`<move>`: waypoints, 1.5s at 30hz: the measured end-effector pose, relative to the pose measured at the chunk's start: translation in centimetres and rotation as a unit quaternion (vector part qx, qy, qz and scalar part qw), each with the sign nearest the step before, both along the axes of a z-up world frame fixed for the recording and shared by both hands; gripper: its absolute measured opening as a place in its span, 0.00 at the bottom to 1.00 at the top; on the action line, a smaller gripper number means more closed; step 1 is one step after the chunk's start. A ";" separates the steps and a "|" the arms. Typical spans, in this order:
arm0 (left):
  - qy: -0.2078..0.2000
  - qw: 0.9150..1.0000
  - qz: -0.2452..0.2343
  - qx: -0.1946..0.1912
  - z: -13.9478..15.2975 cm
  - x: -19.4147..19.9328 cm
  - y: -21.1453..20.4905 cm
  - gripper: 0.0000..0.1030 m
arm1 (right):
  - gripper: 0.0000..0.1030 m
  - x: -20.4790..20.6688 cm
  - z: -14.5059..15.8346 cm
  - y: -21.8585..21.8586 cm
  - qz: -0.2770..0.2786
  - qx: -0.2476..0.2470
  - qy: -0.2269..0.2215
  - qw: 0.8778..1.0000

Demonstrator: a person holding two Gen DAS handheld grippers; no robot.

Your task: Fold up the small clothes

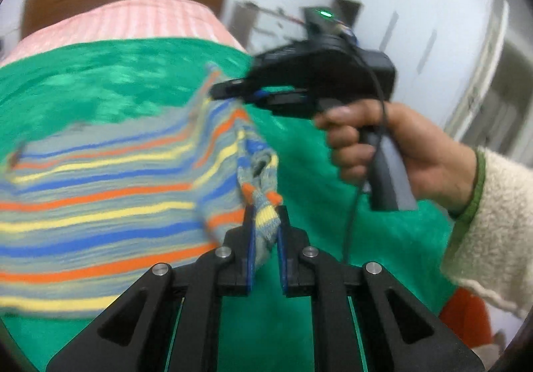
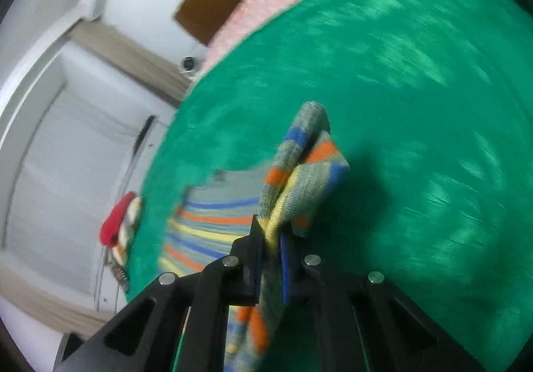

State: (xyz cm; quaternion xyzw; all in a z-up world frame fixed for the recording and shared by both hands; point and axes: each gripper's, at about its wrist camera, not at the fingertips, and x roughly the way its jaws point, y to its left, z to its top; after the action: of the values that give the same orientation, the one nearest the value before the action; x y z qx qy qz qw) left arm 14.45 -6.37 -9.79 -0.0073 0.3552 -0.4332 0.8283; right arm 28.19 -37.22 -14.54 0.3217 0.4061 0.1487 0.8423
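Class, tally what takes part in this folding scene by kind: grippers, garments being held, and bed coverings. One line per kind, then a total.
Grippers: 2, the left gripper and right gripper, each shut on the knit.
Garments held: 1, the striped knit garment.
Bed coverings: 2, the green blanket and pink striped sheet.
Total: 5

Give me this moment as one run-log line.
left tongs: shut on sweater | right tongs: shut on sweater | sweater: edge lifted, rest on green blanket | fold: not done
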 end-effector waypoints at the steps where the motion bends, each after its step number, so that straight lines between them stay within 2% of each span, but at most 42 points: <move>1: 0.006 1.000 0.018 -0.009 0.4 0.4 2.2 0.08 | 0.09 0.6 0.9 1.2 0.011 0.000 -0.008 1.000; 4: 0.030 0.996 0.075 -0.030 0.7 1.9 8.3 0.08 | 0.09 3.2 2.9 6.3 0.054 -0.002 -0.023 0.998; 7: 0.041 0.990 0.130 -0.032 0.0 2.7 13.3 0.08 | 0.09 6.2 3.0 12.5 0.097 -0.021 -0.023 0.995; 10: 0.067 0.981 0.176 -0.037 -1.6 3.2 17.0 0.08 | 0.09 9.2 1.7 17.9 0.124 -0.029 -0.010 0.992; 13: 0.082 0.973 0.216 -0.032 -3.1 3.6 19.8 0.08 | 0.09 11.8 -0.5 23.2 0.145 -0.057 0.007 0.988; 16: 0.093 0.964 0.247 -0.017 -4.3 4.4 21.5 0.10 | 0.09 13.2 -2.8 25.8 0.146 -0.074 0.016 0.986; 17: 0.097 0.961 0.259 -0.008 -4.8 5.1 21.6 0.15 | 0.16 13.7 -3.7 26.6 0.140 -0.064 0.018 0.988; 18: 0.099 0.957 0.273 0.001 -5.0 5.2 22.0 0.25 | 0.22 13.8 -4.3 26.7 0.137 -0.044 0.020 0.989; 19: 0.096 0.953 0.286 0.006 -4.7 4.4 22.6 0.31 | 0.38 13.9 -4.7 26.4 0.133 -0.019 0.022 0.991; 20: 0.092 0.951 0.295 0.004 -4.4 4.1 23.2 0.44 | 0.50 13.8 -5.1 26.3 0.130 0.009 0.022 0.991; 21: 0.089 0.950 0.300 -0.003 -4.1 3.8 23.5 0.52 | 0.50 13.4 -5.1 25.8 0.124 0.038 0.017 0.991; 22: 0.085 0.950 0.300 -0.010 -3.9 3.5 23.9 0.54 | 0.50 13.0 -5.0 25.5 0.123 0.047 0.010 0.991; 24: 0.077 0.952 0.296 -0.013 -3.5 3.3 23.9 0.61 | 0.50 11.7 -3.6 24.7 0.125 0.030 -0.013 0.992; 26: 0.067 0.957 0.282 -0.005 -3.1 3.2 23.1 0.65 | 0.50 9.8 -2.0 23.7 0.137 -0.012 -0.037 0.990; 28: 0.060 0.959 0.277 0.009 -3.3 5.1 22.5 0.65 | 0.50 6.9 -0.3 22.7 0.159 -0.068 -0.063 0.983; 30: 0.062 0.957 0.283 0.027 -3.8 5.5 21.8 0.65 | 0.50 3.7 0.9 22.2 0.182 -0.118 -0.086 0.972; 32: 0.071 0.954 0.290 0.043 -4.5 7.1 21.3 0.65 | 0.50 0.7 1.4 22.1 0.205 -0.145 -0.102 0.963; 35: 0.086 0.949 0.291 0.085 -6.4 7.7 20.7 0.64 | 0.51 -3.0 -0.9 21.7 0.232 -0.136 -0.086 0.959; 38: 0.081 0.950 0.285 0.099 -6.8 7.6 20.7 0.66 | 0.51 -4.4 -5.9 22.5 0.237 -0.170 -0.019 0.956; 40: 0.080 0.949 0.285 0.105 -6.5 7.5 20.9 0.66 | 0.51 -5.5 -6.0 22.5 0.218 -0.181 -0.044 0.958; 45: 0.081 0.948 0.292 0.098 -4.9 6.6 22.2 0.68 | 0.52 -6.5 -4.1 21.8 0.191 -0.162 -0.045 0.967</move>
State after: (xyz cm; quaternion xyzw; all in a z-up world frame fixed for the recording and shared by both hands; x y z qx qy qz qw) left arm 21.07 15.86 -14.71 -0.0643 0.4443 -0.1328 0.8837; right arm 21.73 -15.42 -18.68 0.0906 0.4407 0.2538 0.8562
